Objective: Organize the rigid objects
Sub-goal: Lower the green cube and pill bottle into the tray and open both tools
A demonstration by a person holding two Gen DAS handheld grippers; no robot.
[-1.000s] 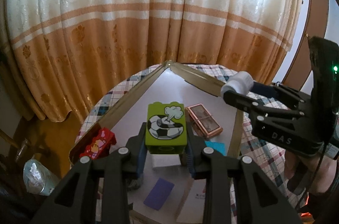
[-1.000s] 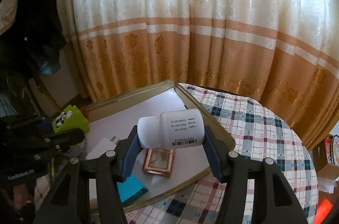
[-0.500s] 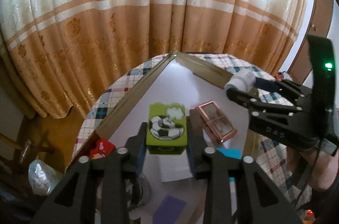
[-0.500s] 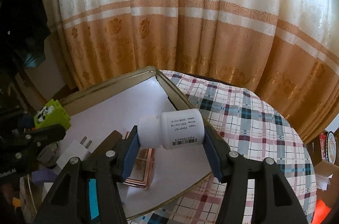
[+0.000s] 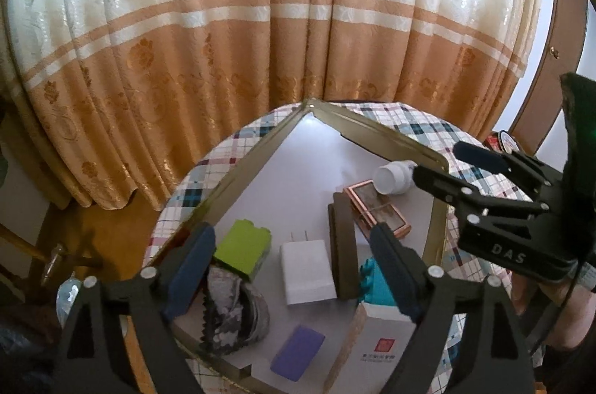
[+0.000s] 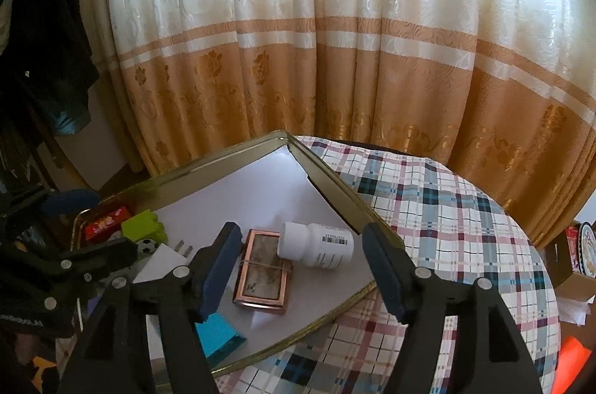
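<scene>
A green toy block [image 5: 242,250] lies on the white-lined, gold-rimmed tray [image 5: 372,129], close to the left finger of my left gripper [image 5: 292,267]. That gripper's jaws are opening and its pads are off the block. A white pill bottle [image 6: 316,245] lies on its side on the tray [image 6: 208,167], beside a copper-framed box [image 6: 262,271]. My right gripper [image 6: 301,263] hangs over the bottle with its jaws opening, and both pads stand apart from it. The left wrist view shows the bottle [image 5: 395,176] just ahead of the right gripper [image 5: 443,163].
On the tray also lie a white plug charger [image 5: 307,269], a dark flat bar [image 5: 341,245], a teal piece [image 5: 376,282], a purple pad [image 5: 296,353], a white carton [image 5: 380,345], a crumpled silver wrapper [image 5: 234,312] and a red toy [image 6: 104,226]. A plaid cloth [image 6: 447,226] covers the round table; a curtain hangs behind.
Both grippers opened. The left one let go of the green block, which now lies on the tray. The right one released the white bottle, which now rests beside the copper box.
</scene>
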